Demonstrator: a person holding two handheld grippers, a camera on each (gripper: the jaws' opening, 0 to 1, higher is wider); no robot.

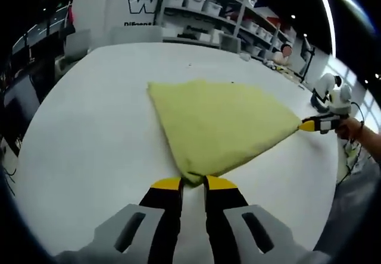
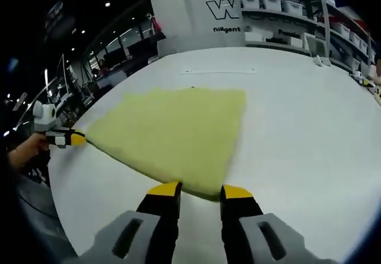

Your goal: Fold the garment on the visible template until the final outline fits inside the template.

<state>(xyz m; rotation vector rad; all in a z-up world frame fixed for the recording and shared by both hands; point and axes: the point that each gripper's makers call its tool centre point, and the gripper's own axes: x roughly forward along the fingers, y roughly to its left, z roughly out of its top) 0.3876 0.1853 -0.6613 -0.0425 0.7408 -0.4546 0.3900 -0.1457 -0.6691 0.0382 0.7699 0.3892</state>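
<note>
The yellow garment (image 1: 220,124) lies folded flat on the white table (image 1: 89,157). My left gripper (image 1: 193,184) is shut on its near corner, the jaws close together with the cloth pinched between them. In the right gripper view the same garment (image 2: 172,133) spreads ahead, and my right gripper (image 2: 201,191) has its jaws apart on either side of the near corner. From the left gripper view, the right gripper (image 1: 311,125) touches the garment's far right corner. The left gripper (image 2: 76,138) sits at the cloth's pointed left corner in the right gripper view.
A faint line (image 2: 220,71) marks the table beyond the garment. Shelves with white bins (image 1: 208,5) and a white sign panel (image 2: 196,14) stand behind the table. A person's hand (image 1: 357,130) holds the right gripper at the table's edge.
</note>
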